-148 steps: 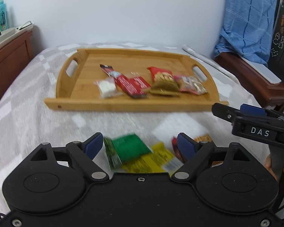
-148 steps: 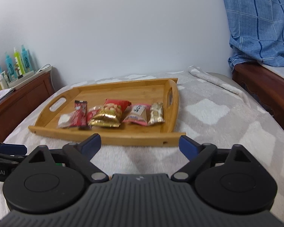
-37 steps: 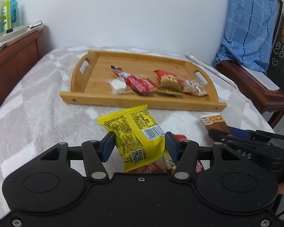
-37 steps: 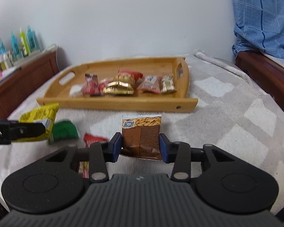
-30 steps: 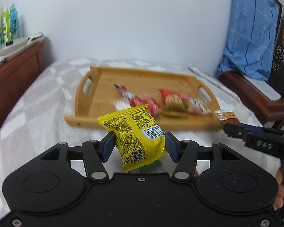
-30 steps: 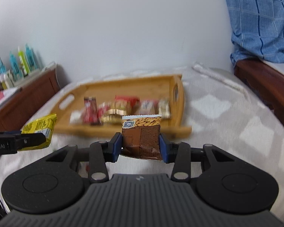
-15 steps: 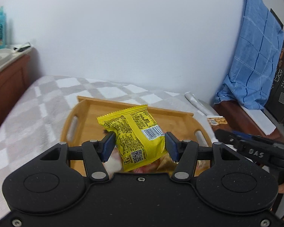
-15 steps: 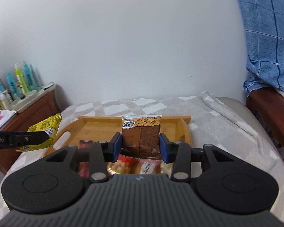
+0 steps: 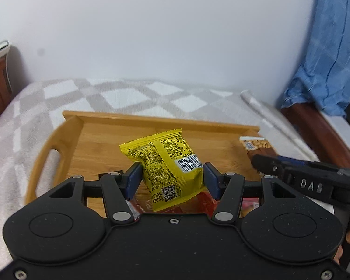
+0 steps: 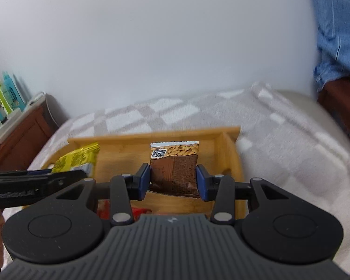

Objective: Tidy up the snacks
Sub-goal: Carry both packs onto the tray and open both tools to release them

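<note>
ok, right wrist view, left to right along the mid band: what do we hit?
Bottles on the wooden cabinet → yellow snack packet → brown almond snack packet → tray's right wall → blue cloth.

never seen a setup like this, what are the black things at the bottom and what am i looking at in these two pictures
There is no robot here: a person holds a hand-held two-finger gripper in each hand, and each one carries a wide-angle camera looking forward along its fingers. The black shape at the bottom of each picture is that tool's own body.

One picture is from the left gripper, which is shut on a yellow snack packet. The other is from the right gripper, shut on a brown snack packet. Each tool also shows at the edge of the other's picture.

Below both is a wooden tray on a grey and white checked blanket. Red snack wrappers lie in the tray, mostly hidden behind the tools. Both packets are held above the tray.
</note>
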